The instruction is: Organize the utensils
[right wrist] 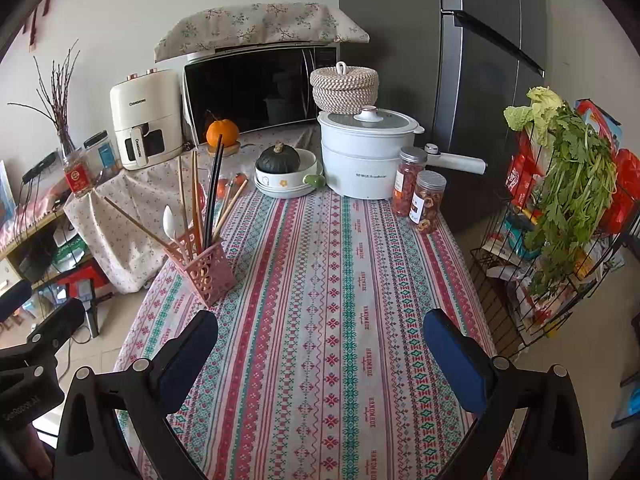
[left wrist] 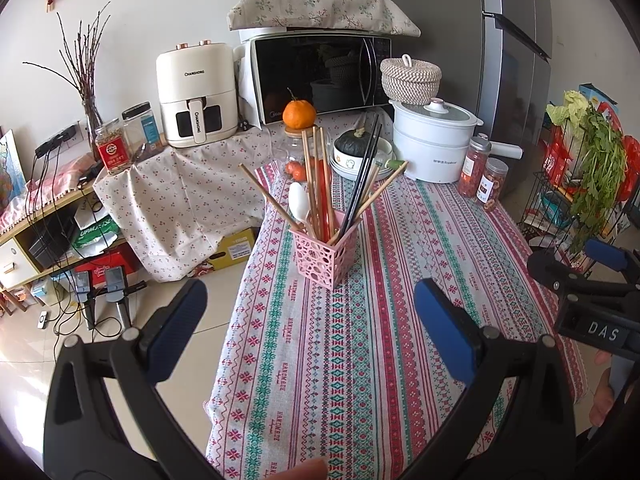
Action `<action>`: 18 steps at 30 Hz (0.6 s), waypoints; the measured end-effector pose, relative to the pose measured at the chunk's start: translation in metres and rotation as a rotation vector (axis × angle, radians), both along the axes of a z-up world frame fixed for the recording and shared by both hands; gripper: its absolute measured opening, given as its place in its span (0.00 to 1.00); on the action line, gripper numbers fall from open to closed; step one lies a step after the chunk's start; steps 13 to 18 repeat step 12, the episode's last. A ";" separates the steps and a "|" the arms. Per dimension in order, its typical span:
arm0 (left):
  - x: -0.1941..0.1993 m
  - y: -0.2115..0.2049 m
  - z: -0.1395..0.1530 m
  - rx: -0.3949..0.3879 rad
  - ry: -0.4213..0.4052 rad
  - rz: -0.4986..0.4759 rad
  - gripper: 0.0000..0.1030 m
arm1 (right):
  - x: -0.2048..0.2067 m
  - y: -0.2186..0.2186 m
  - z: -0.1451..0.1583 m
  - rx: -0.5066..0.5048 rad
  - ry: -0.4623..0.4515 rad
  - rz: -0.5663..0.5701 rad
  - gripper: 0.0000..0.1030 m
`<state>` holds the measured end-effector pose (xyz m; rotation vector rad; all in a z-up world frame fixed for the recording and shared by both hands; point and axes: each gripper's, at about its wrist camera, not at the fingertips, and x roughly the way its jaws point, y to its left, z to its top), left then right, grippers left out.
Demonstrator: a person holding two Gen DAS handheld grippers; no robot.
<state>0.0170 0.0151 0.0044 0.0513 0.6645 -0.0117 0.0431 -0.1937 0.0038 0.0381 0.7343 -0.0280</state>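
A pink holder stands on the patterned desk, holding wooden and black chopsticks and a white spoon. Behind it sit a white pot and two jars. The left gripper and right gripper hover with jaws wide and empty.

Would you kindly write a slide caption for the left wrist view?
Open left gripper faces a pink holder of chopsticks and a white spoon on a patterned tablecloth.

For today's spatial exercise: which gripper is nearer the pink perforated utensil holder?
Left. The left gripper faces the pink perforated utensil holder straight on; the right gripper sits off to the holder's right.
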 end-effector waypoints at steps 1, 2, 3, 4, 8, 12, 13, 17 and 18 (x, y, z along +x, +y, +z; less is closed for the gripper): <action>0.000 0.000 0.000 0.000 0.003 -0.001 1.00 | 0.000 0.000 0.000 0.000 0.000 0.000 1.00; 0.001 0.000 0.000 0.000 0.005 -0.002 1.00 | 0.000 0.000 0.000 0.000 0.000 0.000 1.00; 0.001 0.000 0.000 0.002 0.006 -0.002 1.00 | 0.000 0.000 0.000 0.000 0.000 0.000 1.00; 0.001 0.000 0.000 0.003 0.007 -0.002 1.00 | 0.000 0.000 0.000 0.000 0.000 0.000 1.00; 0.001 -0.001 0.000 -0.002 0.009 -0.003 1.00 | 0.000 0.000 0.000 0.000 0.000 0.000 1.00; 0.001 -0.001 0.000 -0.002 0.010 -0.003 1.00 | 0.000 0.000 0.000 0.000 0.000 0.000 1.00; 0.001 -0.001 0.000 -0.002 0.010 -0.003 1.00 | 0.000 0.000 0.000 0.000 0.000 0.000 1.00; 0.001 -0.001 0.000 -0.002 0.010 -0.003 1.00 | 0.000 0.000 0.000 0.000 0.000 0.000 1.00; 0.001 -0.001 0.000 -0.002 0.010 -0.003 1.00 | 0.000 0.000 0.000 0.000 0.000 0.000 1.00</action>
